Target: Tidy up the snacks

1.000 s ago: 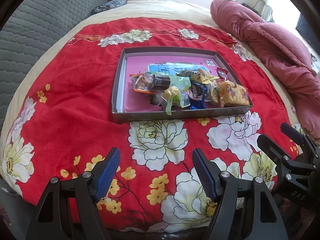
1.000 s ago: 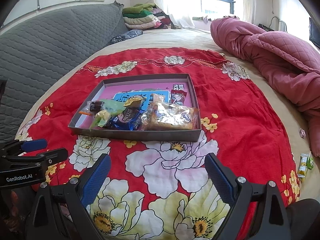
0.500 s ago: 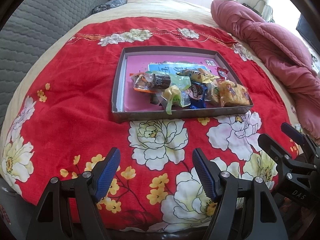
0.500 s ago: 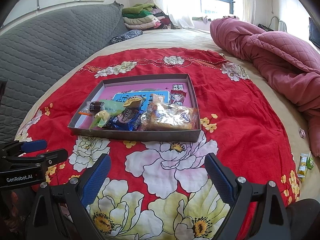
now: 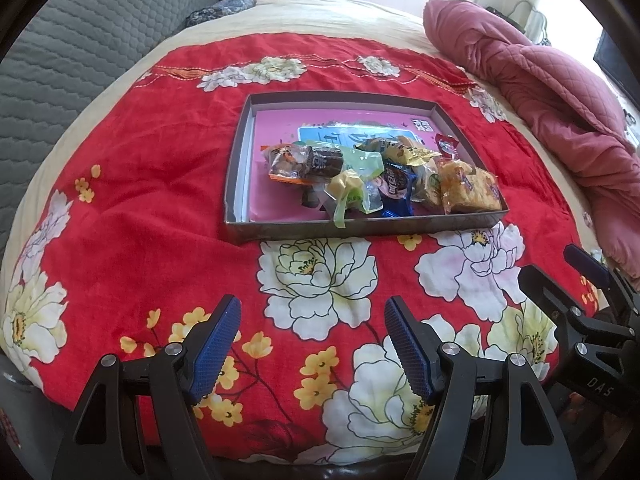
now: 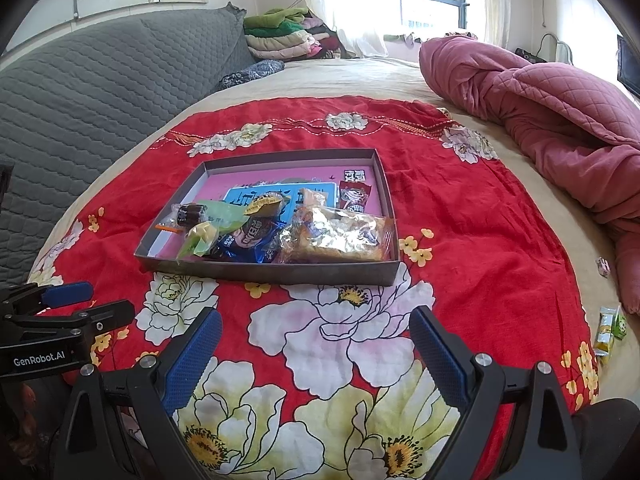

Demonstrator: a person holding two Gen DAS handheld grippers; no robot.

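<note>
**Both grippers idle, snacks in tray**

Your left gripper [image 5: 312,344] hangs above the red floral cloth [image 5: 132,184], near side of the tray, its 2 fingers spread wide with nothing between them. Your right gripper [image 6: 316,352] sits likewise: fingers apart, empty, over the white flower print.

The grey tray [image 6: 280,272] lies flat on the cloth. The snacks [image 6: 256,232] are heaped along its near-right part; the far-left part shows bare pink floor. A large clear-wrapped pastry pack [image 6: 340,236] lies in the near-right corner.

2 small packets [image 6: 610,328] lie off the cloth at the right edge, well apart from the tray.
</note>
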